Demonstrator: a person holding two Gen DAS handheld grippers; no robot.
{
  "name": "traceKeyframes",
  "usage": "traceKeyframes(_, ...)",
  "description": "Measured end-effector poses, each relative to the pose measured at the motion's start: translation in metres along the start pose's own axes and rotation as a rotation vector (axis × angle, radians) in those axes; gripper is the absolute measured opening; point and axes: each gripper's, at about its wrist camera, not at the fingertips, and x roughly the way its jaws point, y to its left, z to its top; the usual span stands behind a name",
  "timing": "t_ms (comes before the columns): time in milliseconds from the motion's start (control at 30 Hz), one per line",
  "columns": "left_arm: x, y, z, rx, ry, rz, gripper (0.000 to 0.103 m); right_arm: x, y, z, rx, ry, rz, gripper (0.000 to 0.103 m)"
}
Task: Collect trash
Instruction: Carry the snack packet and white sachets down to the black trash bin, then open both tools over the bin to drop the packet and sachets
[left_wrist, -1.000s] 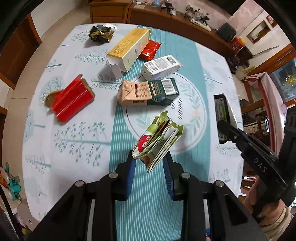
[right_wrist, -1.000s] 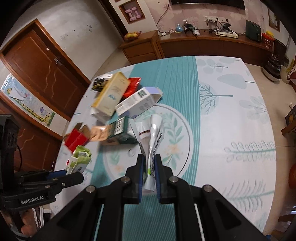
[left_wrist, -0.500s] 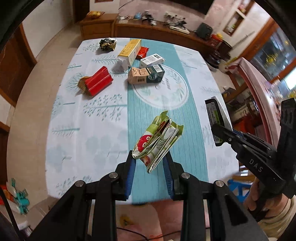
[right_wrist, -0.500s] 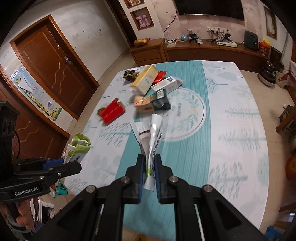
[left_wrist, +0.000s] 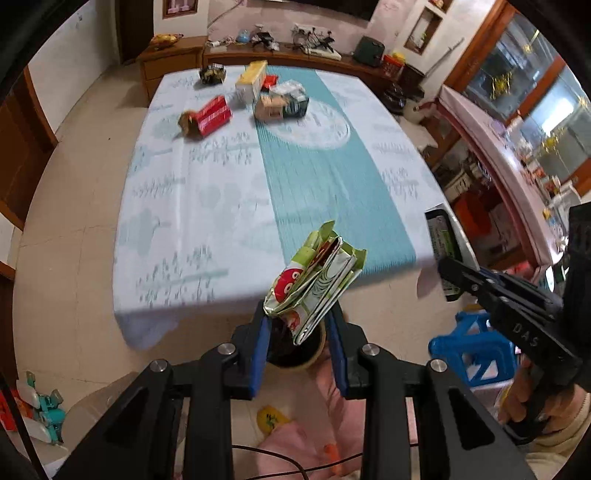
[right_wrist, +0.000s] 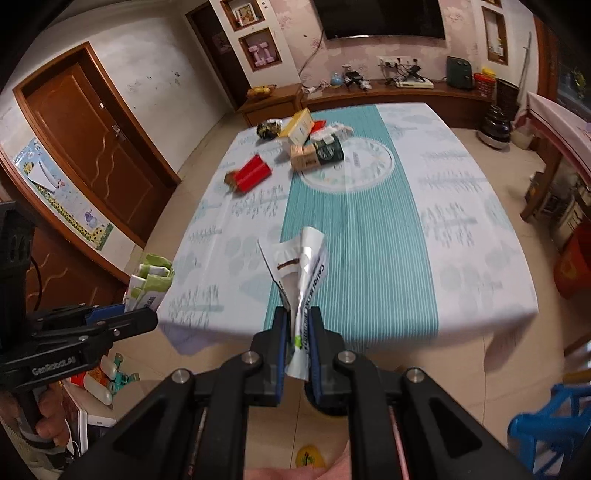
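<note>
1. while nothing shows yet as dropped anywhere, the large rectangular table under a white and teal striped cloth printed with trees lies beyond both tools, its near edge just past the fingertips in both wrist views.
2. far across that cloth sits what is left of the job: a cluster with a long yellow and white carton, a tan and dark green carton, a flat red box a little apart from the rest, and a crumpled dark foil wrapper; a red packet and a white box lie among them.
3. on the floor just below the tips is a round dark bin with a pale rim, partly hidden by the left tool; i judge it the likely place for the trash, though its contents are not visible.
4. the left gripper is clamped on a folded green and white snack wrapper with a red cartoon face, held up off the table, above the bin's opening.
5. the right gripper is pinched tight on a thin crinkled silver and white sachet, also in the air off the table's near edge.
6. by my reading, two pieces are picked and on the way to disposal, none visibly binned, and about six remain on the table.
</note>
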Motion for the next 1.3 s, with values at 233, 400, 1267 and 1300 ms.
traceKeyframes(233, 0.017, -0.010, -0.043, 0.012, 0.077, -0.021, 0.028, -0.018, 0.002, -0.045, -0.007, 0.070, -0.037, 0.011)
traceKeyframes(400, 0.043, -0.020, -0.057, -0.002, 0.120, -0.030, 0.028, -0.006, -0.010, -0.069, 0.005, 0.140, -0.054, 0.011)
traceKeyframes(1267, 0.406, 0.003, -0.142, -0.209, 0.323, 0.061, 0.029, 0.321, -0.139, -0.210, 0.084, 0.473, -0.034, 0.011)
traceKeyframes(1300, 0.414, 0.003, -0.142, -0.198, 0.320, 0.064, 0.029, 0.327, -0.140, -0.212, 0.087, 0.475, -0.033, 0.011)
